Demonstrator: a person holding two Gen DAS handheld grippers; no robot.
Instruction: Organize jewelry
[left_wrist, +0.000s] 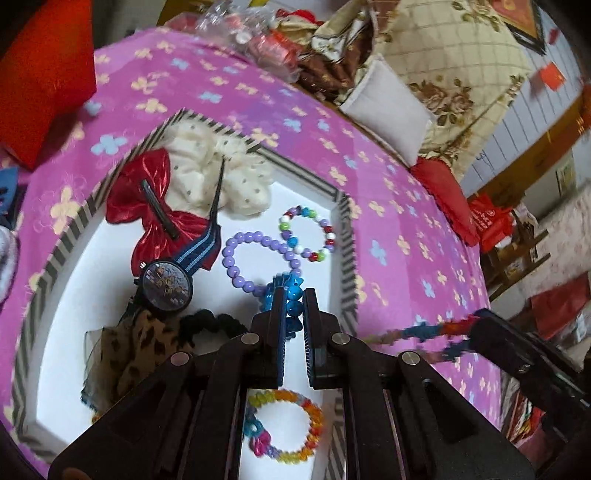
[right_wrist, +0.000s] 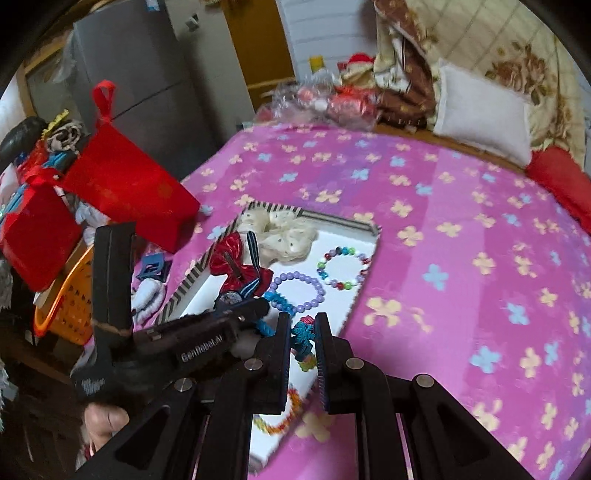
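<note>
A white tray with a striped rim (left_wrist: 343, 221) (right_wrist: 369, 227) lies on the pink bed. In it are a purple bead bracelet (left_wrist: 236, 269) (right_wrist: 314, 284), a multicoloured bead bracelet (left_wrist: 325, 229) (right_wrist: 345, 284), a watch (left_wrist: 168, 286), a red bow (left_wrist: 147, 177), a cream scrunchie (left_wrist: 236, 177) and a rainbow bracelet (left_wrist: 314, 417). My left gripper (left_wrist: 294, 295) is shut on the blue end of a star bead strand (left_wrist: 293, 291) over the tray. The strand (left_wrist: 417, 330) stretches right to my right gripper (right_wrist: 303, 332), which is shut on its other end (right_wrist: 304, 338).
A leopard scrunchie (left_wrist: 140, 343) and a black hair tie (left_wrist: 207, 321) lie in the tray's near left. Red gift bags (right_wrist: 125, 184) and an orange basket (right_wrist: 70, 314) stand left of the bed. Pillows (right_wrist: 484, 110) and wrapped items (right_wrist: 325, 99) lie at the far edge.
</note>
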